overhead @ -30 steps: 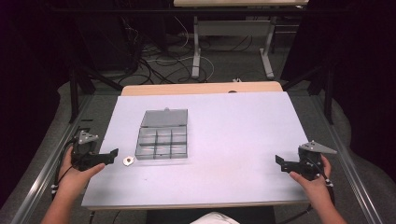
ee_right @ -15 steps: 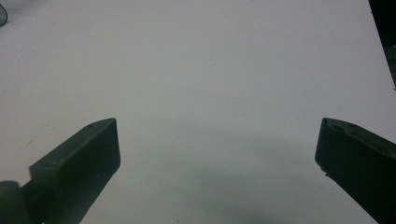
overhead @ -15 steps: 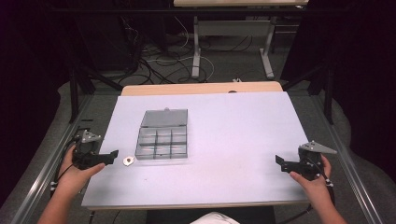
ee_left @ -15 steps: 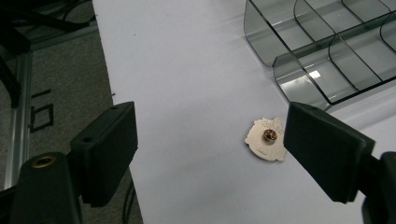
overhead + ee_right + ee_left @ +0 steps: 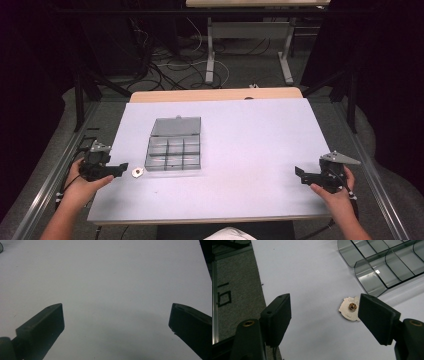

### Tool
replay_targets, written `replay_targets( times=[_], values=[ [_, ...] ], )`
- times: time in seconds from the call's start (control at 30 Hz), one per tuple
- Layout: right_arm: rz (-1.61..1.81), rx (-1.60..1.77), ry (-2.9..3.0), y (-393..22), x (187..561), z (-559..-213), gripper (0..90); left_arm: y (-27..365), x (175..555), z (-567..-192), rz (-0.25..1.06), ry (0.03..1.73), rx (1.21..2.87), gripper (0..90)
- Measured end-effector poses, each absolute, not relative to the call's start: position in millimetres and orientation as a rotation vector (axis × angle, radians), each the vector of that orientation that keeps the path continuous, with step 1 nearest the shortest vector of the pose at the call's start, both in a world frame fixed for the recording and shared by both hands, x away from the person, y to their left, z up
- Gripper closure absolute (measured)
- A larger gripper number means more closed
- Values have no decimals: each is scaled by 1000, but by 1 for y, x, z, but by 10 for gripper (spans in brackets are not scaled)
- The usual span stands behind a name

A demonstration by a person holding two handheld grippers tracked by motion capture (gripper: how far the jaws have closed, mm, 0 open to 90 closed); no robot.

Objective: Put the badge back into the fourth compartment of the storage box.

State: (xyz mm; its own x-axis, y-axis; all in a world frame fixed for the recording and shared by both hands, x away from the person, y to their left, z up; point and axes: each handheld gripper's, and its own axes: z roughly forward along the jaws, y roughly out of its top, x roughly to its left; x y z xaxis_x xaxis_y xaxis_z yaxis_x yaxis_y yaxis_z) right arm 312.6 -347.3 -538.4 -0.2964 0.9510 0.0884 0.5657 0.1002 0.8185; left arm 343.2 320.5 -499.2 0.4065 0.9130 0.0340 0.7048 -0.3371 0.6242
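My left gripper point(image 5: 324, 315) is low at the near left side of the table point(image 5: 250, 150). Its jaws have just been closing in a bit, but they are not shut, and nothing is pinched yet. The pin point(image 5: 350, 308) lies flat on the table just ahead, close to one jaw and not touching it. It is a small round badge with a gold stud sticking up. I think I am getting ready to grab it, and I need to slide over a little so it sits in the middle.

My right gripper point(image 5: 116, 322) waits at the near right side. Its jaws are spread wide over bare table, with nothing in them.

A bit past the pin is the box point(image 5: 172, 152), with its lid open at the back. It is clear and has little square rooms inside. All the rooms look empty to me. The pin is just beside the box, not in it.
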Motion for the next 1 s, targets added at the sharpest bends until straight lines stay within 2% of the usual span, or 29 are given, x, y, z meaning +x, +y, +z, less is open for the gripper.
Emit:
replay_targets(
  times=[1.0],
  values=[
    [1093,1488,1909,-347,314,-540,0,316,353,-517,427,1319,2268,392]
  ],
)
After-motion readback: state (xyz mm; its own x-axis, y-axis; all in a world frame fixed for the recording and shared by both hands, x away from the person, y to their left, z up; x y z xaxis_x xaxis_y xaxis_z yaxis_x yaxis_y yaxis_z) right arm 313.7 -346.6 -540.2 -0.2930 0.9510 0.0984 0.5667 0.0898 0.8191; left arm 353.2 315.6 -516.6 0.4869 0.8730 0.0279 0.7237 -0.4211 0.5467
